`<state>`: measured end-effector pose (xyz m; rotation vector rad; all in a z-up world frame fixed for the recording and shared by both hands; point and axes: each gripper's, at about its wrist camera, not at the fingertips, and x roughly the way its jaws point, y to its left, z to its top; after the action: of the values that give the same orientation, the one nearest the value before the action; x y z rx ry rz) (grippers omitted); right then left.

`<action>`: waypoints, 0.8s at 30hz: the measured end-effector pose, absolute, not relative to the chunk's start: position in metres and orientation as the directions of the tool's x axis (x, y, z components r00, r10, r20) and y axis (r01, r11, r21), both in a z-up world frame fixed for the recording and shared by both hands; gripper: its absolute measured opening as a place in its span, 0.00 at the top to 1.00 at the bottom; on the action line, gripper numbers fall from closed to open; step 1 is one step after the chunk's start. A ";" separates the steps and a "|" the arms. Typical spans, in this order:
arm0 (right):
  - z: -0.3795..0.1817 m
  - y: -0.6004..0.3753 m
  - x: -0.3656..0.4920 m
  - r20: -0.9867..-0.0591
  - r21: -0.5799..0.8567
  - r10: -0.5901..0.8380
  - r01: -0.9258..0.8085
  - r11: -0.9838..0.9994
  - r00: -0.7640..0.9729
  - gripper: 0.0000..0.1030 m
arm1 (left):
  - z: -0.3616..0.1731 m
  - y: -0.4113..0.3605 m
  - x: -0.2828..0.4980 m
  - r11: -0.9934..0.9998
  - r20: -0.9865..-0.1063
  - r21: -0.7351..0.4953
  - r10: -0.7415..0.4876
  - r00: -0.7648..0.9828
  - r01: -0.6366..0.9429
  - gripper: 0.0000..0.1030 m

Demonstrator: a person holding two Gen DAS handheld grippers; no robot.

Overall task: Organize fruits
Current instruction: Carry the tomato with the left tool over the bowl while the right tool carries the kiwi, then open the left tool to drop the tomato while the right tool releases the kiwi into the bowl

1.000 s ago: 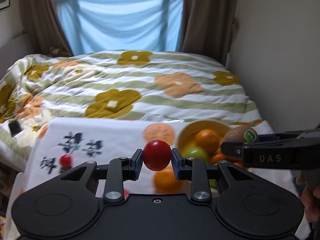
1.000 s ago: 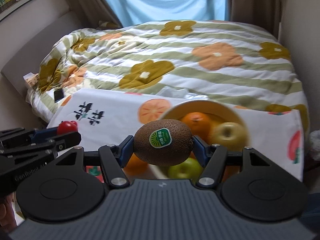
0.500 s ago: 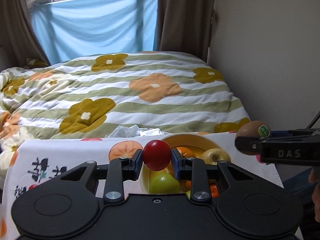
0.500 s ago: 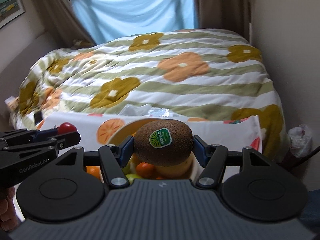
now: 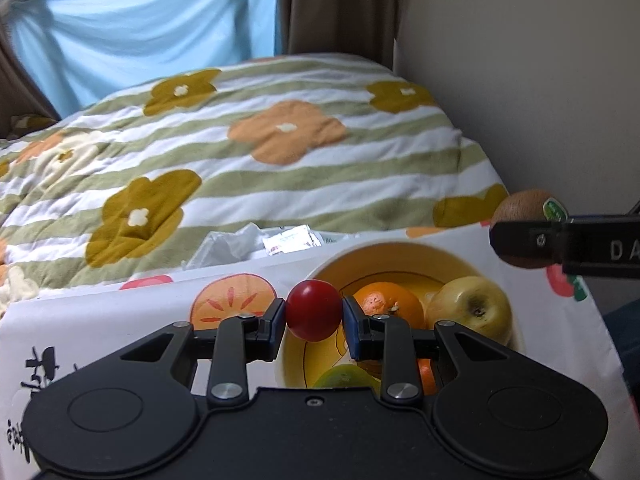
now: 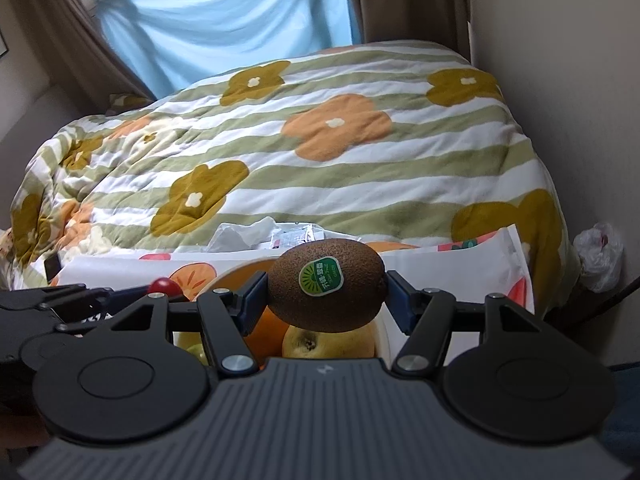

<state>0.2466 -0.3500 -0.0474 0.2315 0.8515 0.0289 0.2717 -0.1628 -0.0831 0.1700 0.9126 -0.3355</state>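
Behind everything is a bed with a green-striped flowered quilt (image 5: 280, 152), and in front of it a white fruit-print cloth (image 5: 120, 320) carrying a yellow round bowl (image 5: 400, 256) near its right edge. Only the left wrist view really shows the orange (image 5: 384, 304) and yellow apple (image 5: 472, 312) inside; the right one mostly hides them. The left gripper (image 5: 314, 314) is clamped on a small red tomato (image 5: 314, 310) over the bowl's near-left rim. The right gripper (image 6: 326, 294) grips a brown fuzzy kiwi (image 6: 326, 290) above the bowl, long axis running sideways between the pads, sticker facing the camera.
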 end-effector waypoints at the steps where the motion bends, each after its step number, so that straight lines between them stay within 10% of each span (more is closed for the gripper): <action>1: -0.049 -0.350 0.249 -0.745 0.215 0.115 0.073 0.974 0.657 0.25 | -0.086 -0.163 0.274 0.932 -0.802 0.003 -0.214 0.558 0.361 0.67; 5: -0.056 -0.348 0.256 -0.755 0.218 0.107 0.093 0.972 0.647 0.25 | -0.096 -0.163 0.281 0.928 -0.810 0.008 -0.212 0.547 0.372 0.63; 9: -0.059 -0.348 0.261 -0.759 0.219 0.099 0.110 0.969 0.643 0.25 | -0.094 -0.157 0.280 0.920 -0.793 0.013 -0.229 0.564 0.392 0.19; 24: -0.084 -0.327 0.301 -0.788 0.206 0.105 0.099 0.973 0.607 0.25 | -0.074 -0.126 0.277 0.932 -0.773 -0.002 -0.231 0.590 0.363 0.18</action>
<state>0.3011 -0.3273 -0.0844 0.2392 0.9212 0.0040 0.2768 -0.1257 -0.0742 0.1627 0.8738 -0.3476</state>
